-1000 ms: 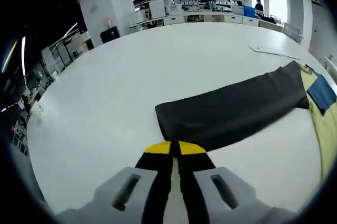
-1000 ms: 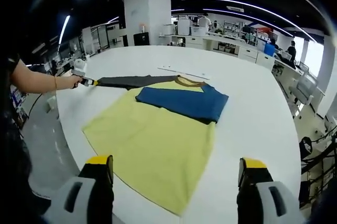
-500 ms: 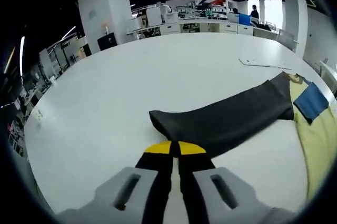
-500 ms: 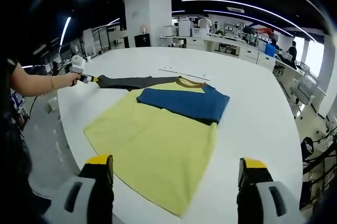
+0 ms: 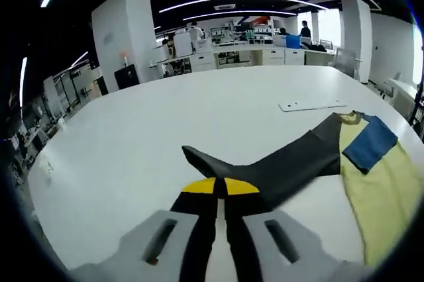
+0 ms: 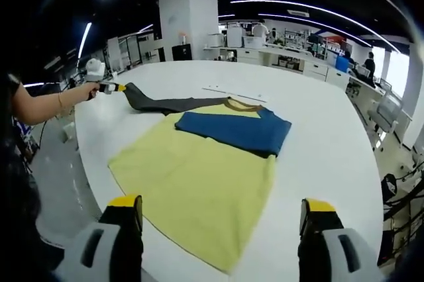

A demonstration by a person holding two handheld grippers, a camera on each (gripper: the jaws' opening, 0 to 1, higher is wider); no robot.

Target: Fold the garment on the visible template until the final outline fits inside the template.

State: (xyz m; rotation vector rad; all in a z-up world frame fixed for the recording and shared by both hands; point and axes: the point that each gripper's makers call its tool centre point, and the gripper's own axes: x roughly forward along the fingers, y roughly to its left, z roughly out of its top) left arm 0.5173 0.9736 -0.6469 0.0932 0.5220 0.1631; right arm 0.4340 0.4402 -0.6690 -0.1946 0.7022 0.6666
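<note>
A broad white desk (image 6: 318, 130) fills the middle of an open-plan workroom, with strip lights overhead, a white pillar (image 6: 189, 20) behind and rows of workstations along the far wall. The shirt (image 6: 199, 176) lies flat on it, its yellow body spread toward the right hand-held gripper's camera, one blue sleeve (image 6: 232, 130) folded across the chest. The other sleeve, dark grey (image 5: 278, 163), stretches out to the side, its cuff raised off the desk. The left hand-held gripper (image 5: 220, 186) has its yellow-tipped jaws pressed together on that cuff; in the right gripper view it appears small at the desk's far left edge (image 6: 106, 87), held by a person's hand (image 6: 83, 90). The right hand-held gripper (image 6: 222, 212) hangs over the desk's near edge with its jaws wide apart, holding nothing. A thin white strip (image 5: 311, 104) lies beyond the collar, possibly a ruler or template edge, too small to make out. The shirt's hem is cut off at the right of the left gripper view.
</note>
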